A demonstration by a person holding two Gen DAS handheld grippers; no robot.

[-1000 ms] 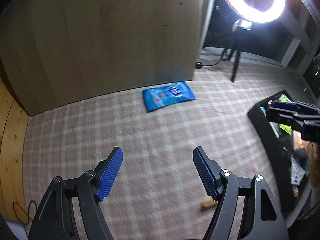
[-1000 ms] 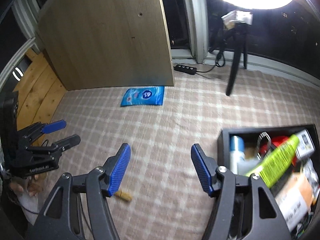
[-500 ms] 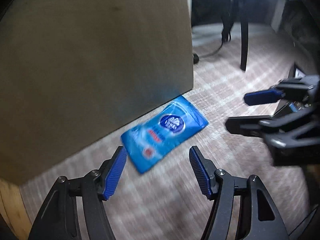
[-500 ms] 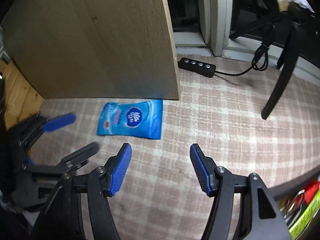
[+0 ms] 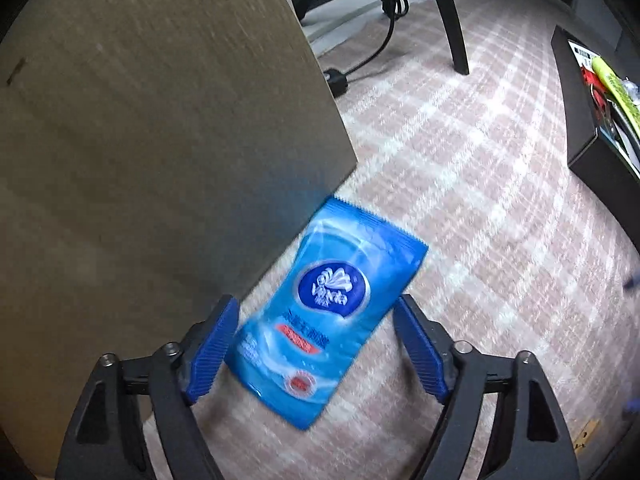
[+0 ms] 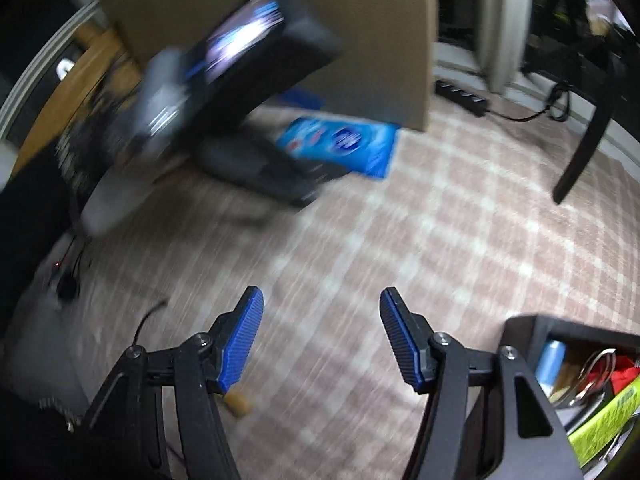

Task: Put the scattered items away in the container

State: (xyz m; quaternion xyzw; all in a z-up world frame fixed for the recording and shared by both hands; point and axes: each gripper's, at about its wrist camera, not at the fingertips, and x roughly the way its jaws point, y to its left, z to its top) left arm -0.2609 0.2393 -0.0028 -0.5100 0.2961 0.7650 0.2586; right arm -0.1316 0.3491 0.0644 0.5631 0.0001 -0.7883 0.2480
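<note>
blue wipes pack (image 5: 326, 312): flat on the checked rug, touching the wooden panel's (image 5: 160, 140) foot. your left claw (image 5: 316, 346): just widened, jaws apart astride the pack, not pressing. your right claw (image 6: 320, 340): apart, empty. black container (image 6: 532, 330): well away from the panel.

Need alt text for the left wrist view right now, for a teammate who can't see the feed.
The left tongs stand open over a blue tissue pack lying flat on the checked carpet, one blue pad on each side, not pressing it. A wooden panel rises at left; the black container, already holding items, sits at the right edge.
</note>
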